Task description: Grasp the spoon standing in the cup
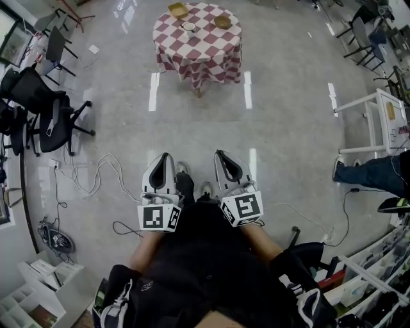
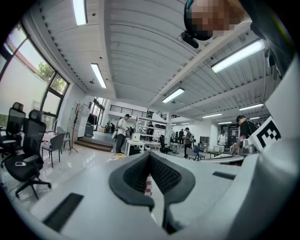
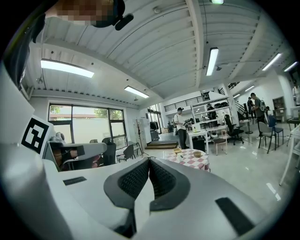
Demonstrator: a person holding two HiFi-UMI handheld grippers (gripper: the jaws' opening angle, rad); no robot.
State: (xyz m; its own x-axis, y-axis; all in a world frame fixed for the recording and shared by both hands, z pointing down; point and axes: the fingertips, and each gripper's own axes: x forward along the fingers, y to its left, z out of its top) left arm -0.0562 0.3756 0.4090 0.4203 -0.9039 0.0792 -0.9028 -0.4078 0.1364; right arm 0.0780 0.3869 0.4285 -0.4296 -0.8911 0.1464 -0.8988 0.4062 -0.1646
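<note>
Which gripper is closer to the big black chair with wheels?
Left. The black chair stands off to the left of the left gripper. The right gripper is farther right, beyond the left one.

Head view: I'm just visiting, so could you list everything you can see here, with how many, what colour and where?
table: one, red-and-white checked cloth, top centre
cup: one, white, on the table; its spoon is too small to make out
bowls: two, yellowish-brown, on the table either side of the cup
chairs: at least two, black, left edge
cables: several, white and black, on the floor at left
rack: one, white, right edge
leg: another person's, blue jeans, right edge
left gripper: one, grey and black, lower centre, shut, empty
right gripper: one, grey and black, beside it, shut, empty
</note>
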